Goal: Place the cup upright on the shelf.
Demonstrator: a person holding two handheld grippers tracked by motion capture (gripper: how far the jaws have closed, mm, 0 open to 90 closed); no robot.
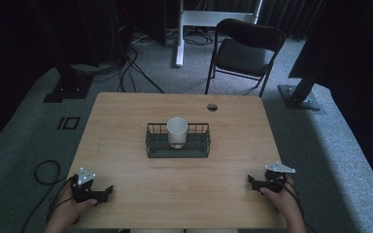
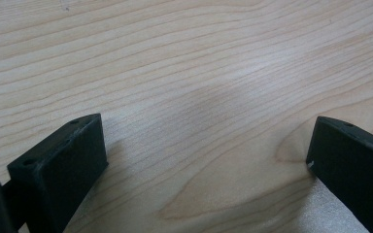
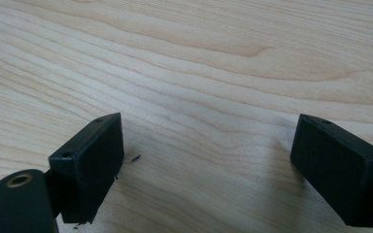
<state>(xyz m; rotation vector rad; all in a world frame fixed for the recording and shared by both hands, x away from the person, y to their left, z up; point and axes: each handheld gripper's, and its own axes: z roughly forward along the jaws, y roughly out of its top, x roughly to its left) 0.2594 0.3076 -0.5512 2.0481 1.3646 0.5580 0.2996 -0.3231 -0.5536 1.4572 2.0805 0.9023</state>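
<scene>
Now both hands rest at near table [image 1: 126, 145] edge. Left gripper [image 1: 108, 191] jaws spread wide, nothing between. Right gripper [image 1: 250, 180] likewise wide open, empty. White cup [image 1: 177, 132] stands upright inside black wire basket [image 1: 153, 145] at table centre, well apart from both grippers.

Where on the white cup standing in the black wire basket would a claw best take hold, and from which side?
Probably the rim of the upright white paper cup, from above. It stands open end up inside the black wire basket, whose walls fence its lower body, while its top rises clear of them. One jaw inside the mouth, one outside. Both the left claw and right claw are open.
</scene>
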